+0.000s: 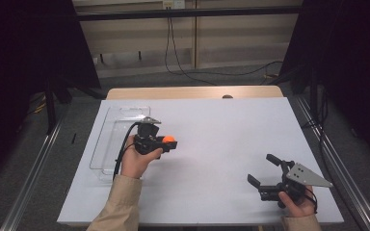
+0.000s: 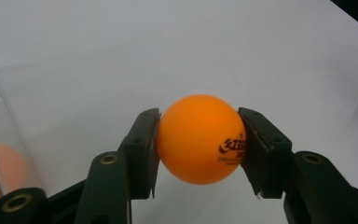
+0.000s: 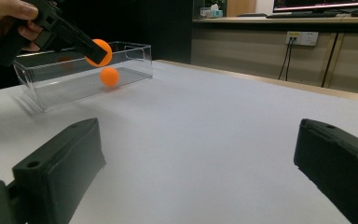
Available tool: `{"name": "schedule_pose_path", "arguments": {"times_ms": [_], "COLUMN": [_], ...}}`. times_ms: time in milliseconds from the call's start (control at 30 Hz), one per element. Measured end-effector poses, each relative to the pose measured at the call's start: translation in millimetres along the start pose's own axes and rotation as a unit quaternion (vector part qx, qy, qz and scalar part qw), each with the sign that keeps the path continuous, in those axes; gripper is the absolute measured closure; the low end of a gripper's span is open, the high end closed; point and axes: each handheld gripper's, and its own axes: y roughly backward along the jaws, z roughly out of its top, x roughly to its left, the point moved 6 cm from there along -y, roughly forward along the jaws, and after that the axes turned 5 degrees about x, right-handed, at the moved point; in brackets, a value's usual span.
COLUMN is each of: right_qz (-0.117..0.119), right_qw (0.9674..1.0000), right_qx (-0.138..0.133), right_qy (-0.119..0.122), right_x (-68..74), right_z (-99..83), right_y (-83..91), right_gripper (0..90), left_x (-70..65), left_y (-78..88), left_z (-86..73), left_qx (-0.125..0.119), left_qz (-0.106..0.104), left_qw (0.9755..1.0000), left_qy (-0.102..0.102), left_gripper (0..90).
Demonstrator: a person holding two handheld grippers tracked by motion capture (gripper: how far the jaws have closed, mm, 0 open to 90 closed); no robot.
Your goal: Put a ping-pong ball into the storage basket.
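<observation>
- High view: I have the left hand-held gripper (image 1: 166, 143) held above the white table (image 1: 212, 144), just beside the clear rectangular plastic box (image 1: 118, 139) that sits near the table's left edge. Its jaws are clamped on a small glossy orange table-tennis ball (image 1: 169, 139), which pokes out on the side away from the box. I read this as a carry between box and open table; which way it is headed I cannot tell.
- High view: the right hand-held gripper (image 1: 262, 171) waits low near the right front corner, well apart from the ball, jaws spread wide and holding nothing. I judge it is parked there to keep out of the way.
- Left gripper view: the ball (image 2: 199, 139) sits squarely between the two black pads (image 2: 142, 149), pinched at its widest part, so the hold looks secure. It is smooth, evenly orange, with a small dark printed logo facing one pad. At the left edge, a blurred orange shape shows through the box wall (image 2: 0, 140).
- Right gripper view: my own jaws stand wide apart over bare table. Farther off, the left hand-held gripper (image 3: 93, 51) holds the ball (image 3: 100, 50) in front of the box (image 3: 84, 70), and a second orange ball (image 3: 109, 76) rests on the box floor.
</observation>
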Motion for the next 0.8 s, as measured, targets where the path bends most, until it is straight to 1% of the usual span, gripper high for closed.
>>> {"name": "schedule_pose_path", "arguments": {"times_ms": [333, 500, 533, 800], "right_qz": [0.0, 0.001, 0.0, 0.001], "right_qw": [1.0, 1.0, 1.0, 1.0], "right_qx": [0.0, 0.0, 0.0, 0.0], "right_qy": [0.0, -0.001, 0.0, -0.001], "right_x": [0.1, 0.1, 0.0, 0.2], "right_z": [-0.1, 0.0, 0.0, 0.1], "right_y": [0.1, 0.2, 0.2, 0.3], "right_gripper": [0.7, 0.7, 0.7, 0.7], "left_x": [2.0, 2.6, 3.3, 5.9], "left_y": [2.6, 4.9, 5.8, 10.2], "left_z": [-0.3, 0.4, 0.2, 0.8], "left_qx": [0.004, 0.0, 0.002, -0.002], "left_qz": [0.001, 0.001, 0.002, 0.005], "left_qw": [1.0, 1.0, 1.0, 1.0], "left_qy": [0.0, 0.004, 0.001, 0.005], "left_gripper": [51.0, 51.0, 51.0, 51.0]}}
